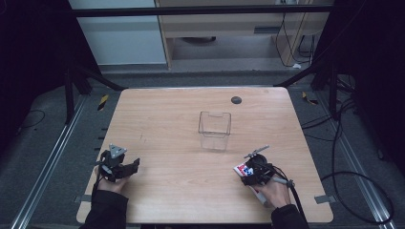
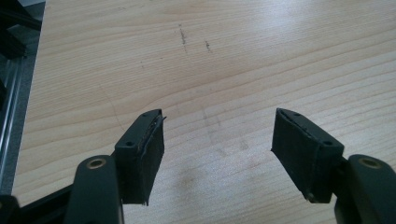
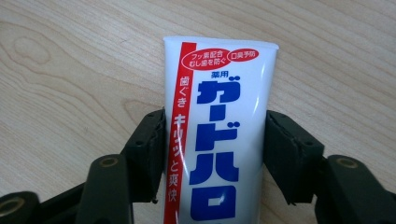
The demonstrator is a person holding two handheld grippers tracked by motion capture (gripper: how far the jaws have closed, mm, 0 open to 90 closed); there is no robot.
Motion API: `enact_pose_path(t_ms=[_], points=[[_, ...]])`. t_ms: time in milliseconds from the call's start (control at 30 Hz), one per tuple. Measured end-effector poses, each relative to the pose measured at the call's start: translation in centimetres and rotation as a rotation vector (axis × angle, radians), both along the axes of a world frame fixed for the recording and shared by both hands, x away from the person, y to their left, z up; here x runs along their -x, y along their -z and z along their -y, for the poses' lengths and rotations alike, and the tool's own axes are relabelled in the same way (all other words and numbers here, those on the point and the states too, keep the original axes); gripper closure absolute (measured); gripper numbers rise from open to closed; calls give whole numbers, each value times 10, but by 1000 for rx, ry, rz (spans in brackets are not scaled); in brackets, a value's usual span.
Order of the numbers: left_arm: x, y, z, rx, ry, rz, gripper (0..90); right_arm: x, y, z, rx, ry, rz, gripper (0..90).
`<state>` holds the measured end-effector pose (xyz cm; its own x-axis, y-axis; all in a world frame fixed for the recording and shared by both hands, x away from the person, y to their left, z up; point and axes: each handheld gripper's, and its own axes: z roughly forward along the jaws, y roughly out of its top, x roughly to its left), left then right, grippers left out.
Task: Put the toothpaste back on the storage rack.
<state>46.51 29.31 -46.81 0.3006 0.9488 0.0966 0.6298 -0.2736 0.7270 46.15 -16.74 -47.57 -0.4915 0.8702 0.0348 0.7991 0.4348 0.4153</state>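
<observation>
A white toothpaste tube (image 3: 219, 93) with blue and red print lies flat on the wooden table (image 1: 181, 143) near its front right. My right gripper (image 3: 215, 116) straddles the tube, and both black pads touch its sides, so it is shut on the tube. In the high view the right gripper (image 1: 253, 172) sits low over the tube (image 1: 243, 169), held by a hand. My left gripper (image 1: 130, 167) rests at the front left of the table. Its jaws stand wide apart in the left gripper view (image 2: 217, 114), with bare wood between them.
A clear plastic box (image 1: 215, 129) stands upright, open at the top, behind the table's middle. A small black disc (image 1: 236, 99) lies near the far edge. Dark frame rails and cables run along both sides of the table.
</observation>
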Motion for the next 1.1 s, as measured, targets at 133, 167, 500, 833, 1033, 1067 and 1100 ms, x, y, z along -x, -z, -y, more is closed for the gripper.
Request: enact_pose_path(t_ms=[133,167,500,833,1033,1067,1100], points=[[0,0,0,1,-1,0,332,1,-3,3,-16,5,5,541],[0,0,0,2,-1,0,332,1,-3,3,-14,-4,10,558],[0,0,-1,4,-3,1,332,5,-15,8,-39,-5,39,721],[0,-1,-1,7,-4,3,332,9,-31,14,-148,-8,131,734],[0,-1,-1,9,-5,2,332,10,-47,20,-238,0,238,736],[0,-1,-1,9,-5,2,332,10,-51,21,-252,1,253,736],[0,-1,-1,9,-6,3,332,9,-54,21,-270,4,269,736]])
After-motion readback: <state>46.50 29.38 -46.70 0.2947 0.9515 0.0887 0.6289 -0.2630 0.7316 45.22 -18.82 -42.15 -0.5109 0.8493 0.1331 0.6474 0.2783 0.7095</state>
